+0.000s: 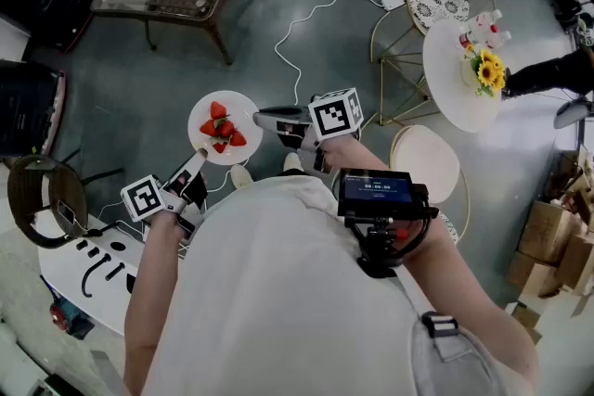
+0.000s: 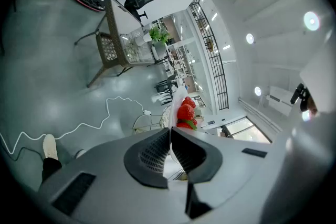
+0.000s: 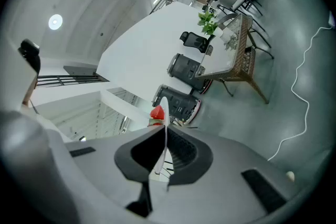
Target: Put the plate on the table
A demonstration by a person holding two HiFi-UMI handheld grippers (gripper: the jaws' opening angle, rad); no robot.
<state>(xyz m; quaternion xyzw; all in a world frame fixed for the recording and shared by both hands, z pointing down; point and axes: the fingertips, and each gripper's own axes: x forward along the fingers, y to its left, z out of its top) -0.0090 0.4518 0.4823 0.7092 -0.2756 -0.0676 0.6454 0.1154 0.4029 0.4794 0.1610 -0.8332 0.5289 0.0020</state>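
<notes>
Left gripper (image 1: 195, 160) and right gripper (image 1: 262, 116) pinch opposite rims of the plate (image 1: 242, 107); I judge it stiff, light, breakable, slippery

Grey floor (image 1: 139, 97) with a white cable (image 1: 277, 42), round white table (image 1: 445, 60) bearing sunflowers (image 1: 486, 70)
</notes>
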